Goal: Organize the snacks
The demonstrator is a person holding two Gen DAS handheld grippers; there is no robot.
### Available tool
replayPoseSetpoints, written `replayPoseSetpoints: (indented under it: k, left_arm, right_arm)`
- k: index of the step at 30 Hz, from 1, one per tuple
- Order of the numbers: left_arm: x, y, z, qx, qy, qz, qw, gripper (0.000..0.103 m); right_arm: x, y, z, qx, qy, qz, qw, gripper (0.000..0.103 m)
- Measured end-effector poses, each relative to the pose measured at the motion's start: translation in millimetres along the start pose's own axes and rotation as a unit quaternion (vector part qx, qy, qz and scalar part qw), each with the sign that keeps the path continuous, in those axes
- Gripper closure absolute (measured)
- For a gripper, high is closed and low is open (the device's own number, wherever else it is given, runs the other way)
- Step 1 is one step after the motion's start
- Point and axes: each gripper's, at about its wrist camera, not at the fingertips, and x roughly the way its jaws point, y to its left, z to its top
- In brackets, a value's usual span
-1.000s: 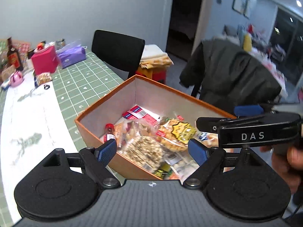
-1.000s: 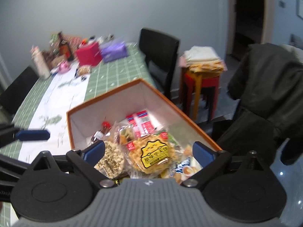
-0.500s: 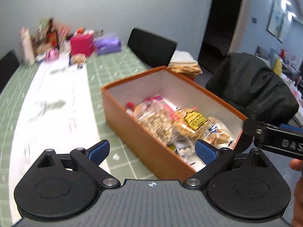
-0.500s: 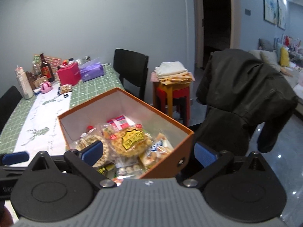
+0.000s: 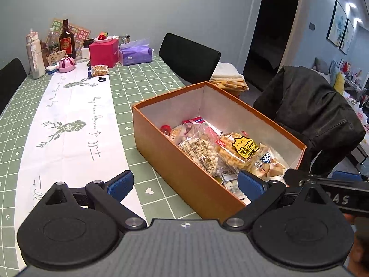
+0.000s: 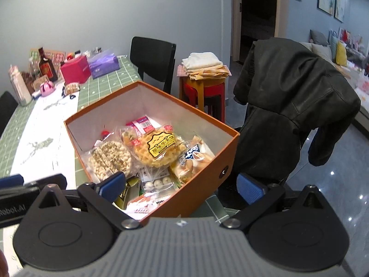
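Note:
An orange box (image 5: 175,161) with a white inside stands on the green checked table (image 5: 129,85) near its right edge. It holds several snack packs: a yellow-label waffle pack (image 5: 239,151), a puffed rice cake pack (image 5: 200,152) and a small red-capped bottle (image 5: 165,129). The box also shows in the right wrist view (image 6: 207,168), with the waffle pack (image 6: 159,149) on top. My left gripper (image 5: 185,184) is open and empty, over the box's near left wall. My right gripper (image 6: 182,185) is open and empty, straddling the box's near right corner.
At the table's far end stand a red box (image 5: 103,52), a purple tissue pack (image 5: 136,54), a dark bottle (image 5: 66,39) and a loose snack pack (image 5: 99,70). A white runner (image 5: 69,124) crosses the table. A jacket-draped chair (image 5: 318,117) and a black chair (image 5: 189,57) stand right.
Both grippers have pulled back and to either side of the box, which now shows whole. Both stay open and empty.

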Motion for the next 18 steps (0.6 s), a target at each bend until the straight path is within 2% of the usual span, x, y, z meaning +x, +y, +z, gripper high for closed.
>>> replayPoseSetpoints:
  k: [18]
  left_arm:
    - [3.3, -6.4, -0.9, 0.004, 0.005, -0.004, 1.0000, 0.000]
  right_arm:
    - [5.8, -0.6, 0.9, 0.000, 0.012, -0.010, 1.000, 0.003]
